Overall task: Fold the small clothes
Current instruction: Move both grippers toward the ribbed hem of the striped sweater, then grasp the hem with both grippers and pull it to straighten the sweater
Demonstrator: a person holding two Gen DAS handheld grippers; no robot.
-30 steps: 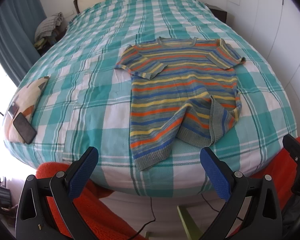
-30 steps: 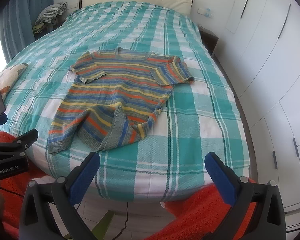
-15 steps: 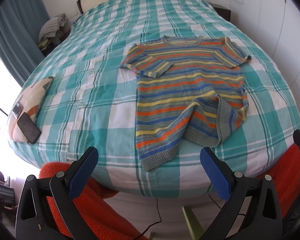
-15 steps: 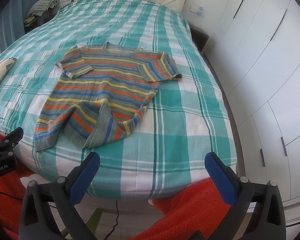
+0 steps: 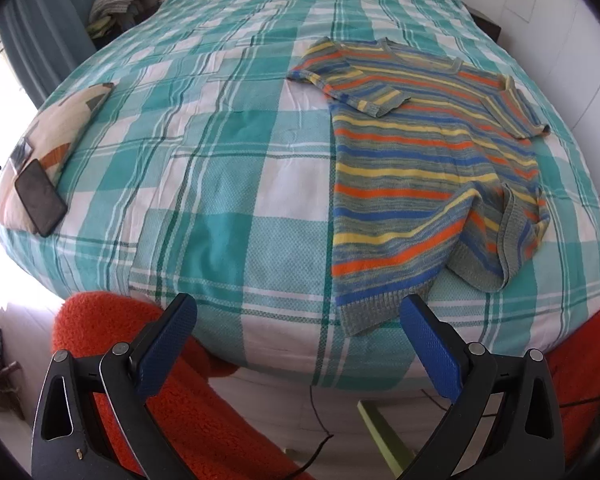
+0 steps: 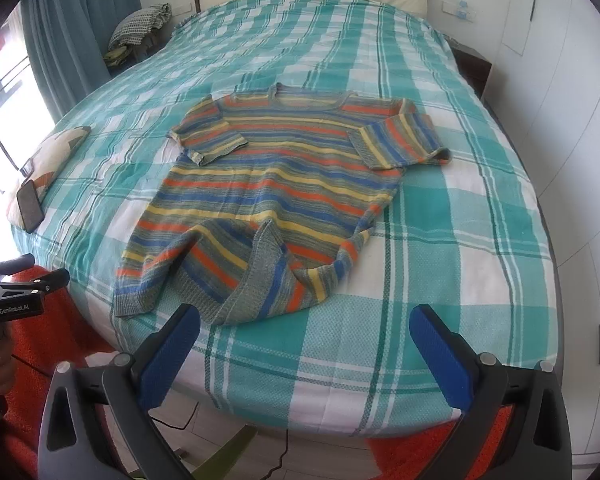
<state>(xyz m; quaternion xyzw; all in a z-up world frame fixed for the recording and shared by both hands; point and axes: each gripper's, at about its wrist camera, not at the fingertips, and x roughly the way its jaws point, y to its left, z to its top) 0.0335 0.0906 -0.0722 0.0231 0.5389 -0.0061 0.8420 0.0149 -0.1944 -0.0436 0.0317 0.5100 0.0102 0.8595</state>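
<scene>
A small striped knit sweater [image 5: 428, 168] lies face up on the teal plaid bed [image 5: 228, 184], neck toward the headboard, its lower right hem rumpled and folded over. It also shows in the right wrist view [image 6: 284, 192]. My left gripper [image 5: 298, 334] is open and empty at the bed's near edge, just short of the sweater's lower left hem corner. My right gripper [image 6: 304, 340] is open and empty at the near edge, just short of the rumpled hem. The left gripper also shows in the right wrist view [image 6: 20, 284] at the far left.
A patterned cushion [image 5: 56, 136] with a black phone [image 5: 40, 198] on it lies at the bed's left edge. Folded clothes [image 6: 142, 28] sit by the curtain at the far left. White wardrobe doors [image 6: 572, 120] run along the right. An orange fuzzy cloth [image 5: 172, 392] hangs below the bed edge.
Both grippers have moved closer to the bed's near edge and the sweater. The left view has swung left, so the sweater sits further right. Both stay open.
</scene>
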